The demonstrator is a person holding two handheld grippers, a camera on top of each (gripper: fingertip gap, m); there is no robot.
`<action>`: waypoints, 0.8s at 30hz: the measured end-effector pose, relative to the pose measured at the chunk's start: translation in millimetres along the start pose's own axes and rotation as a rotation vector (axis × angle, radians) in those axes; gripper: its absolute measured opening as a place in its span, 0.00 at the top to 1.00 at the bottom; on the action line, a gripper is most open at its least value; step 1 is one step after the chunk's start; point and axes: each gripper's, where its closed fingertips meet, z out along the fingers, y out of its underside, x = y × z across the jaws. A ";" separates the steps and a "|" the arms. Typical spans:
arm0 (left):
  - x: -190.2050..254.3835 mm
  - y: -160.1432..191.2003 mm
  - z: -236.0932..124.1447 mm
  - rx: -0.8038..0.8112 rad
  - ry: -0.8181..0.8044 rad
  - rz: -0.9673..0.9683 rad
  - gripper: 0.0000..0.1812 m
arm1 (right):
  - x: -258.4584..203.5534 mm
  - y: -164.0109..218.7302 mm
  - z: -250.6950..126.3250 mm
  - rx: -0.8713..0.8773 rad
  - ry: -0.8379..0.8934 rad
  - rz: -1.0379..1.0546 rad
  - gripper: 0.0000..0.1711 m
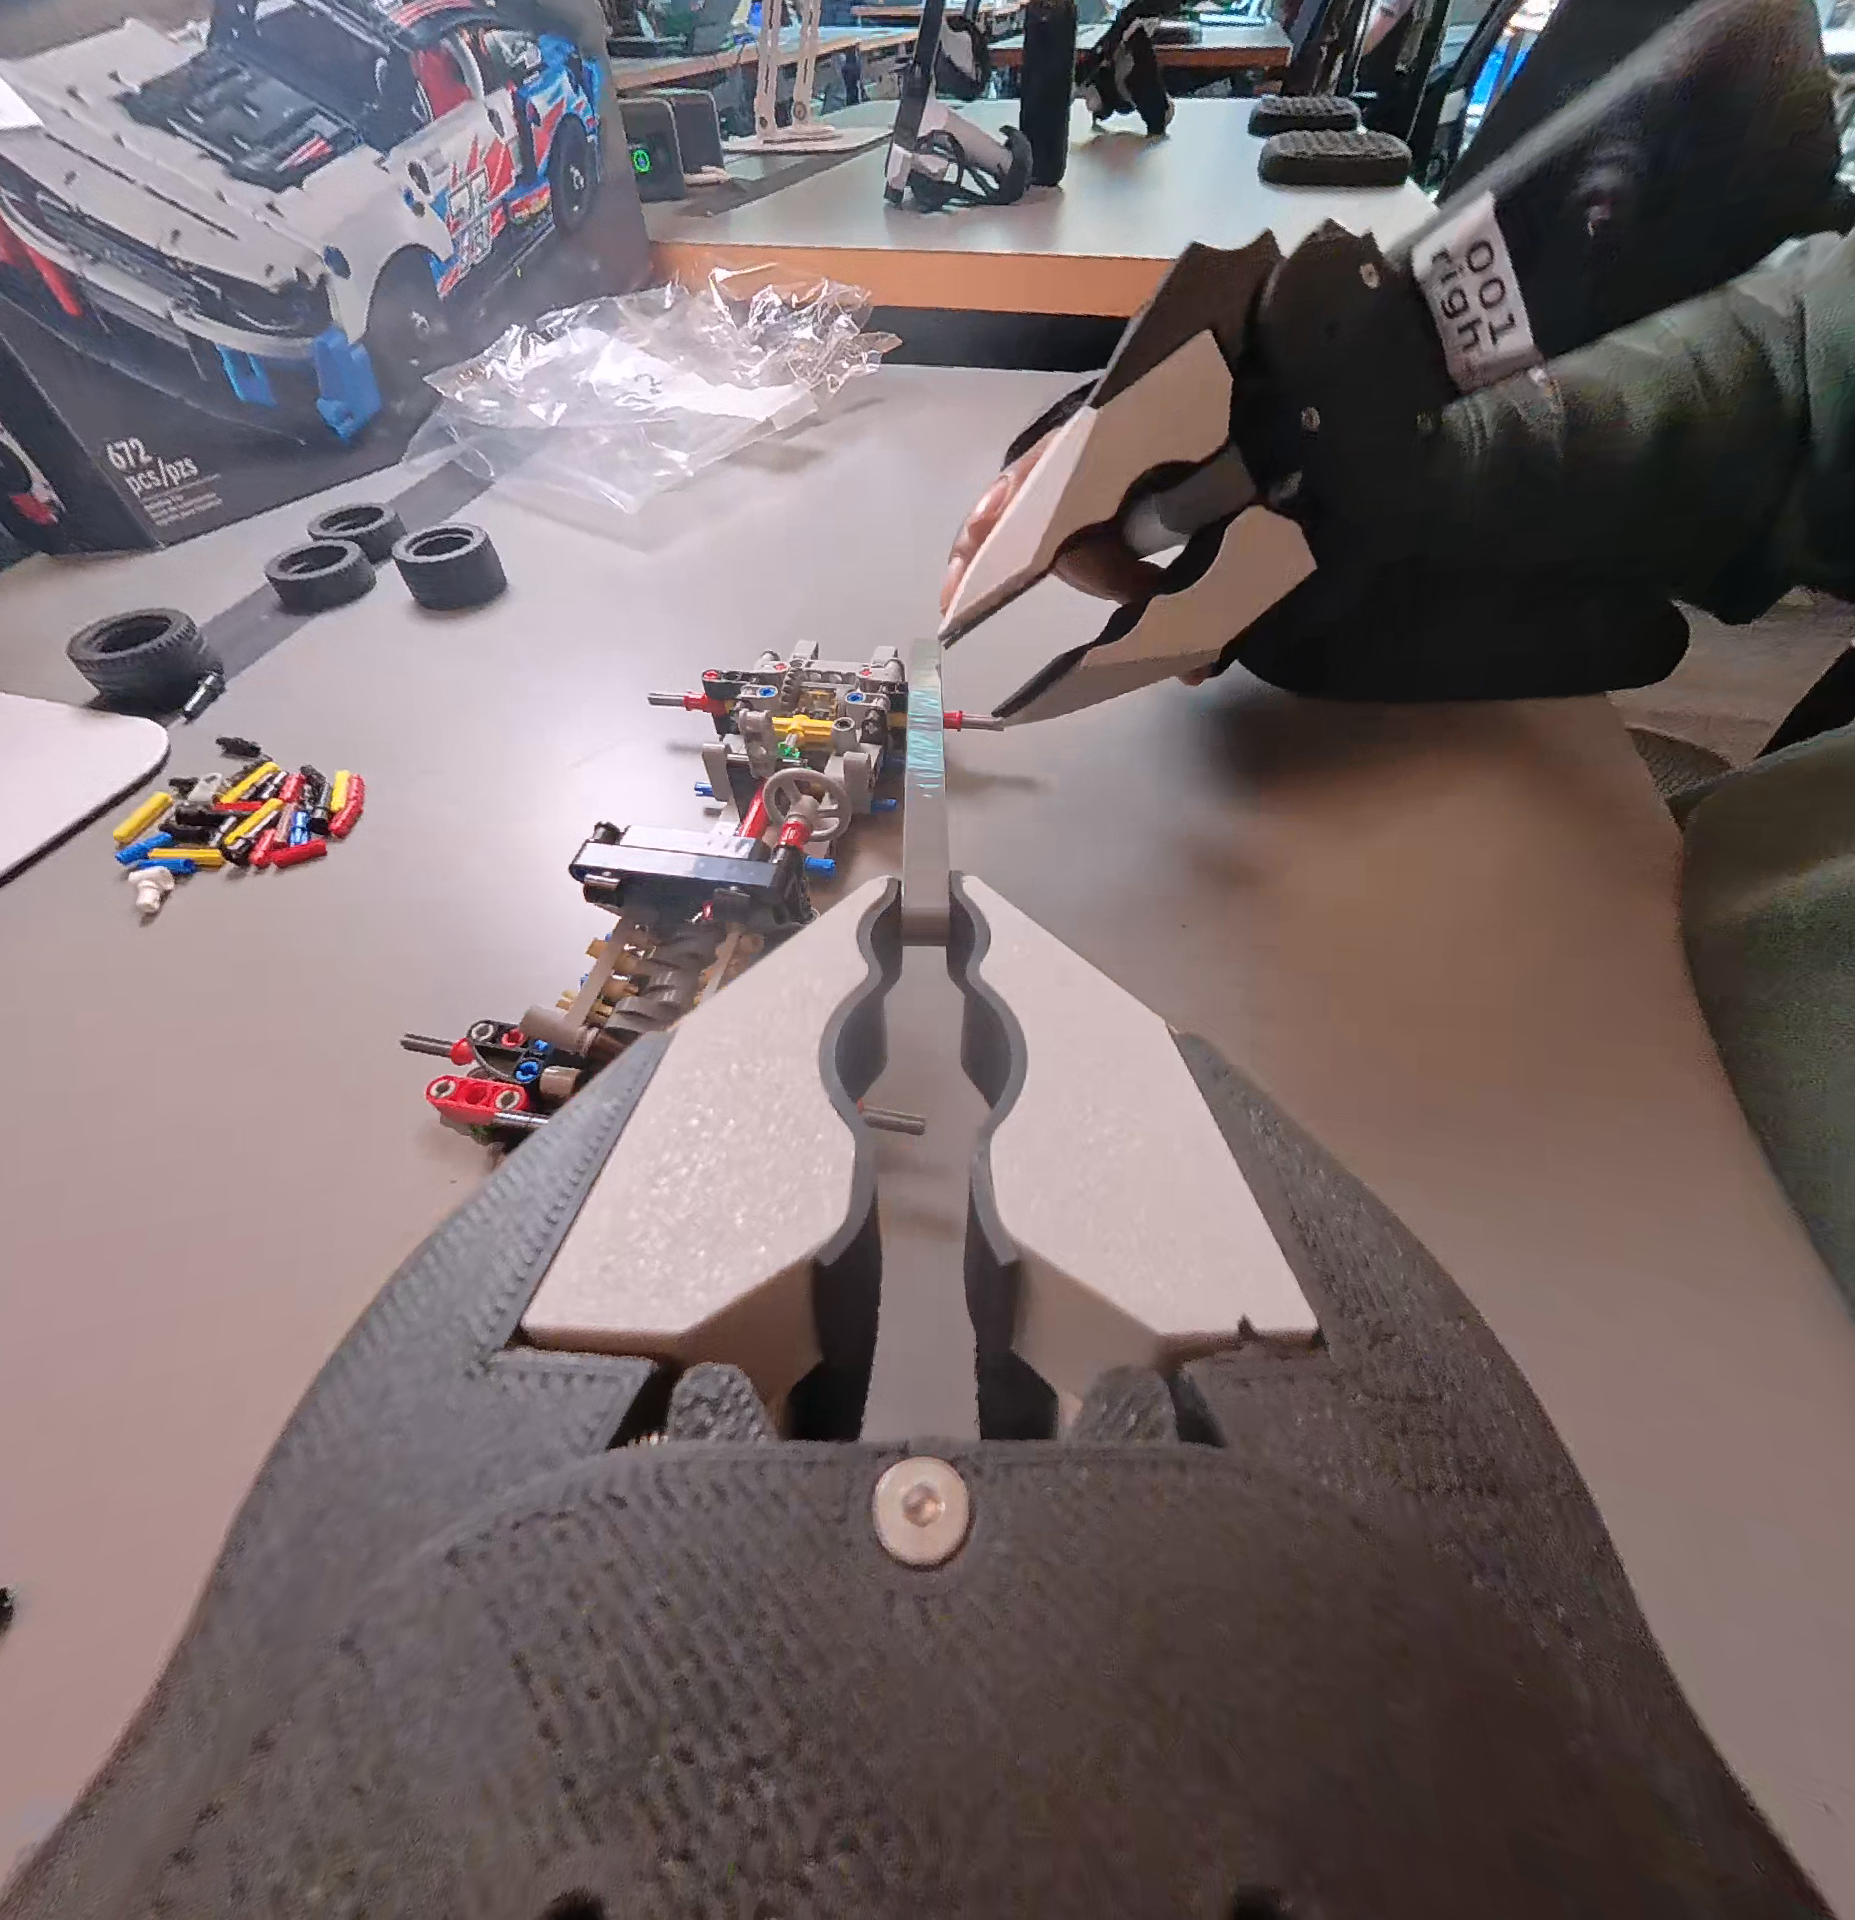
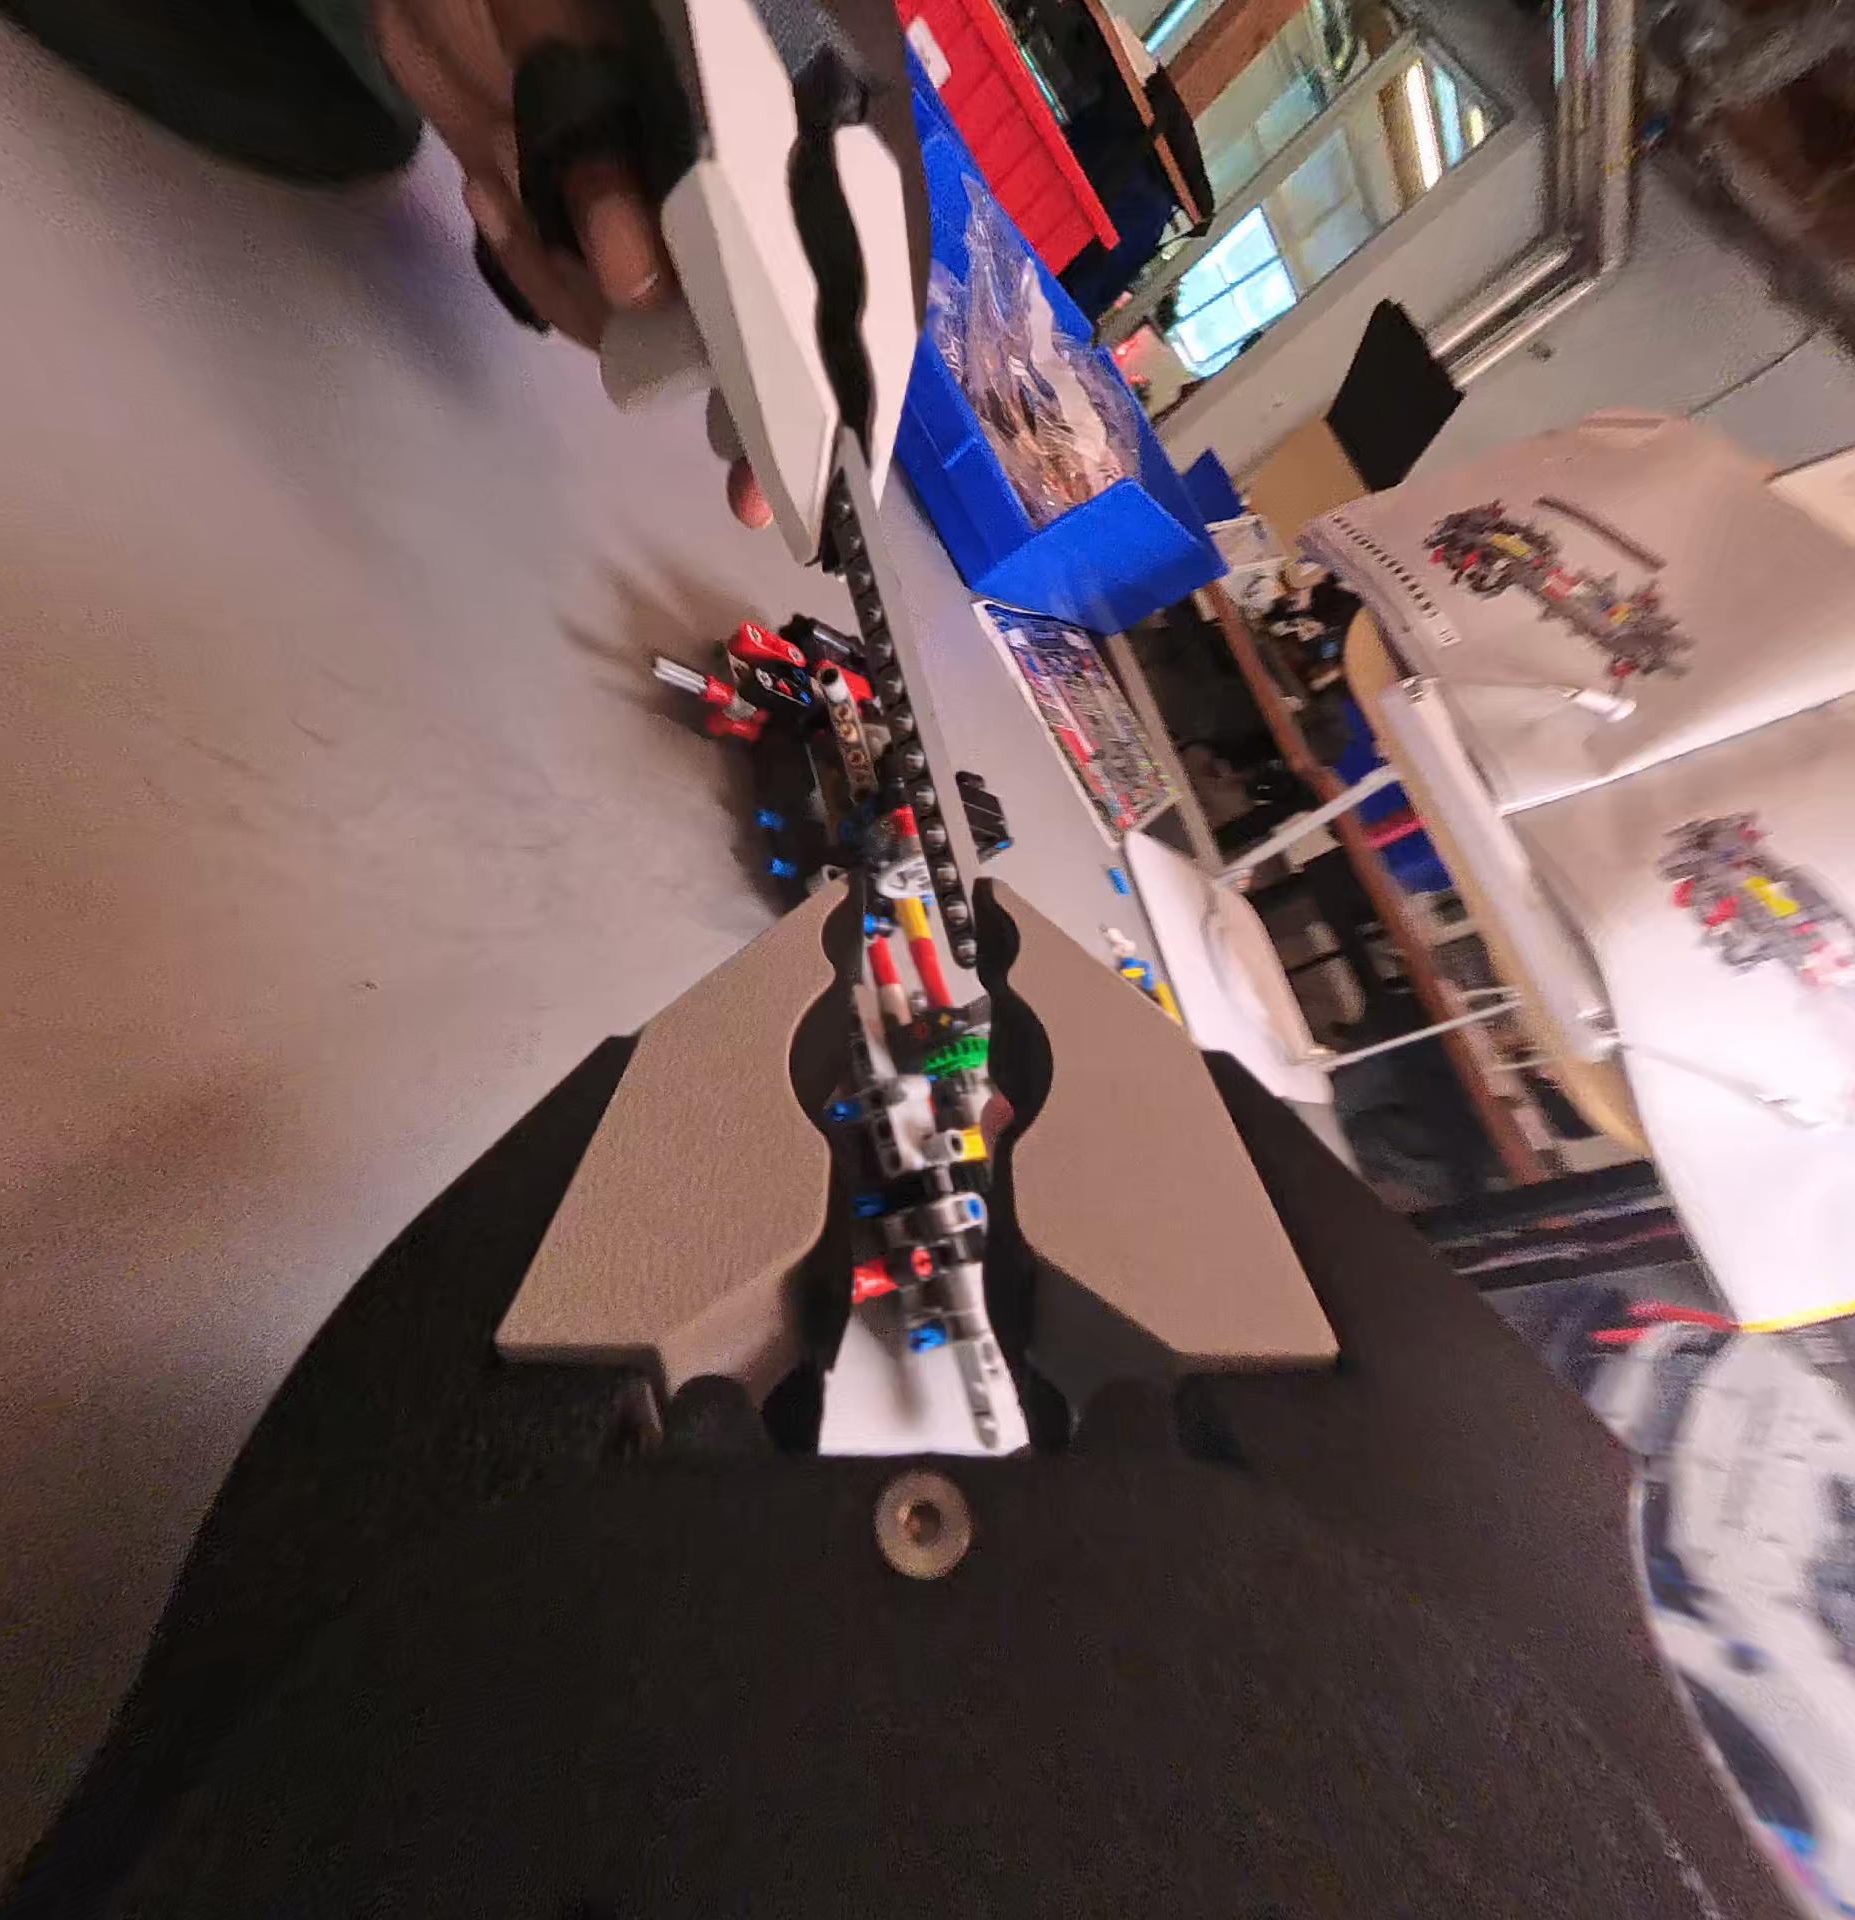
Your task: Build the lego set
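On the grey tabletop [image 1: 1266, 935], a partly built chassis of grey, red, yellow and blue plastic pieces [image 1: 736, 831] is laid lengthwise, running from about 7 o'clock toward 12 o'clock in the left wrist view. A long, thin dark grey beam with a row of holes [image 1: 925, 790] is pinched at its near end between the tips of the left gripper [image 1: 925, 914], whose pale fingers are pressed onto it from both sides. The beam's far end is seen beside the chassis front, at 12 o'clock from those tips.

At 1 o'clock in the same view, the right gripper [image 1: 970, 675] is held by a person's hand in a dark green sleeve [image 1: 1681, 468]; its fingers are slightly spread, with nothing seen between them, and the tips are near a small red-and-grey axle stub [image 1: 970, 719] projecting from the chassis. In the right wrist view the chassis [image 2: 923, 1174] shows through the gap between that gripper's fingers.

At 9 o'clock, a loose pile of small yellow, red, blue and black pins [image 1: 242, 816] is spread out. Four black rubber tyres [image 1: 383, 566] are grouped at 10 o'clock, with crumpled clear plastic bags [image 1: 642, 395] and the printed cardboard set box [image 1: 279, 239] behind them. An open instruction booklet on a clear stand [image 2: 1650, 623] and a blue plastic bin [image 2: 1068, 540] are seen at 2 o'clock in the right wrist view.
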 end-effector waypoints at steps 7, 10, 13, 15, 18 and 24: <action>15.7 0.6 1.4 0.031 0.080 0.089 0.96 | -4.3 -4.7 -10.1 0.075 -0.172 0.325 0.94; 18.7 1.6 3.4 0.026 0.091 0.095 0.96 | -6.5 -4.8 -13.5 0.081 -0.206 0.350 0.96; 18.6 2.0 4.1 0.025 0.092 0.094 0.96 | -6.3 -4.8 -14.2 0.087 -0.214 0.358 0.96; 17.1 3.4 4.5 0.013 0.087 0.092 0.96 | -7.3 -3.5 -13.3 0.081 -0.218 0.356 0.96; 17.4 9.2 4.8 -0.020 0.096 0.091 0.96 | -14.9 -0.2 -11.8 0.056 -0.245 0.335 0.96; 21.1 20.8 7.5 -0.079 0.114 0.093 0.96 | -28.8 9.1 -9.3 -0.009 -0.278 0.274 0.96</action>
